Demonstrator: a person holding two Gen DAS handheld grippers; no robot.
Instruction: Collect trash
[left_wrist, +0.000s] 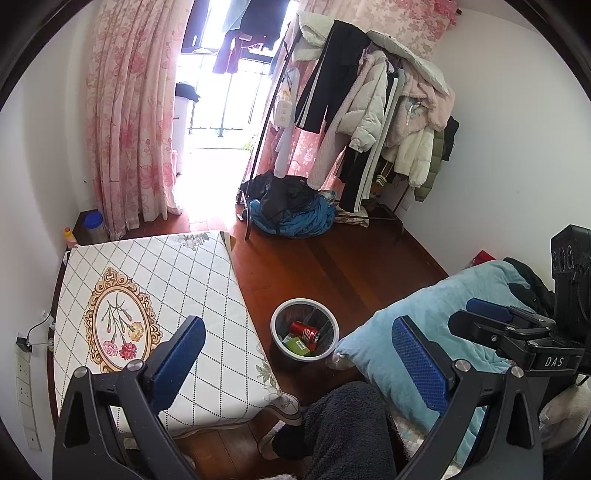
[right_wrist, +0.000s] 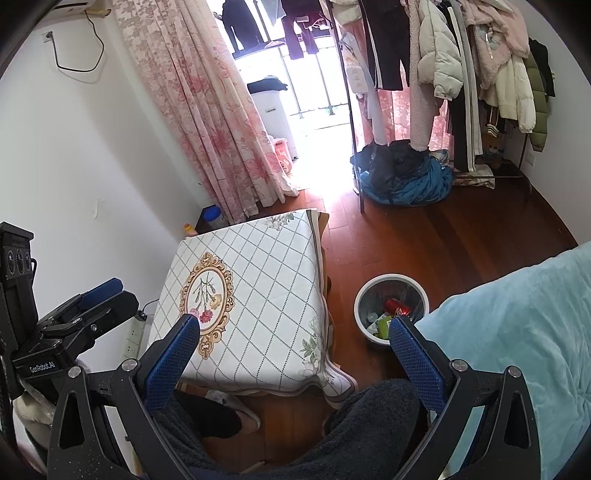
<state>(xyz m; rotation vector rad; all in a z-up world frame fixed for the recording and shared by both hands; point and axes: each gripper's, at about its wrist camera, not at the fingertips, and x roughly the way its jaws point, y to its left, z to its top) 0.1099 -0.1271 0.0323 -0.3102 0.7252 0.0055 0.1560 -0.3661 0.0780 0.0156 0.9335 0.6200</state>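
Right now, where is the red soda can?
The red soda can lies inside the grey waste bin on the wooden floor, between the cloth-covered table and the blue bedding. In the right wrist view it shows right of centre.

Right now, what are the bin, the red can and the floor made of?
Bin: looks like plastic, with a smooth pale rim and thin see-through grey walls. Red can: probably metal, shiny with printed lettering, like a drink can. Floor: wood or a wood-look finish, reddish-brown planks with a glossy sheen.
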